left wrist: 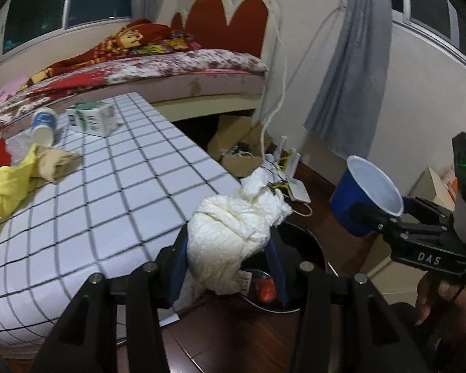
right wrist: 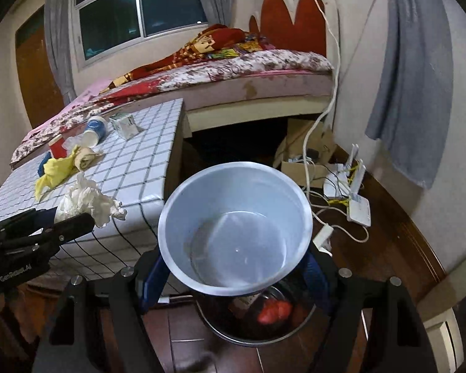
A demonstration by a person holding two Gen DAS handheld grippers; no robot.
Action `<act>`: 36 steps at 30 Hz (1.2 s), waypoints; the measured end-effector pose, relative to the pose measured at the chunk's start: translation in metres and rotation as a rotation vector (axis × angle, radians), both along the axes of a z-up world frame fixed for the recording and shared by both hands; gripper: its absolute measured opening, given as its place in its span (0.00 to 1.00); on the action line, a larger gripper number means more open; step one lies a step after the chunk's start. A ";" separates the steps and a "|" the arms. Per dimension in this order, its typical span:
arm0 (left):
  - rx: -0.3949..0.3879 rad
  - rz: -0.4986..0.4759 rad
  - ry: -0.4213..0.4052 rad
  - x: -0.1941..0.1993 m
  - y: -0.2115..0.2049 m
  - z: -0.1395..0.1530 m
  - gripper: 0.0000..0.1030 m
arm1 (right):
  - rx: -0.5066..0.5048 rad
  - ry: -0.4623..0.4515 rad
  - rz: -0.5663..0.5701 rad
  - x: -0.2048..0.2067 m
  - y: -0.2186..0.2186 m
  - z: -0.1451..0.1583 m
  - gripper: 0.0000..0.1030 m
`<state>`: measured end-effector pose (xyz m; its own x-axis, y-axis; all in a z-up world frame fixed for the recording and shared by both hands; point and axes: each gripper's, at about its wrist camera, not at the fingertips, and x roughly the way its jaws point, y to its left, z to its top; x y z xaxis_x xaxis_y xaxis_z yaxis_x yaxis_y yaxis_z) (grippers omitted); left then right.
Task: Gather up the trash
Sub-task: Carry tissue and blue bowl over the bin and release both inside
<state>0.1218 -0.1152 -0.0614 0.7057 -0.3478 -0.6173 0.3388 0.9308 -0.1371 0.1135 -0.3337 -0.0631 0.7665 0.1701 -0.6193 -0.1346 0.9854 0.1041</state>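
The left claw (left wrist: 230, 248) squeezes a white tissue (left wrist: 233, 236) and the right claw (right wrist: 236, 267) grips a blue cup (right wrist: 233, 230), both over a dark bin (right wrist: 258, 320) on the wood floor (right wrist: 388, 242). More trash lies on the checked table (left wrist: 115, 192), beside a bed (left wrist: 171, 65)

Both grippers are built of black linkage bars joined by silver round screws, with blue pads. On the right gripper (left wrist: 369, 217), white "DAS" lettering is seen at 3 o'clock in the left wrist view; the left gripper (left wrist: 226, 248) is seen at 6 o'clock.
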 end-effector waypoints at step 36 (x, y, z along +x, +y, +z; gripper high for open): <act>-0.098 0.041 0.337 0.043 -0.070 -0.120 0.85 | -0.114 0.353 0.036 0.081 -0.044 -0.140 0.95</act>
<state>0.1650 -0.1850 -0.1818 0.4823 -0.3926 -0.7831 0.2224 0.9195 -0.3240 0.1949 -0.3775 -0.2034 0.4970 0.1075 -0.8611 -0.1443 0.9887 0.0401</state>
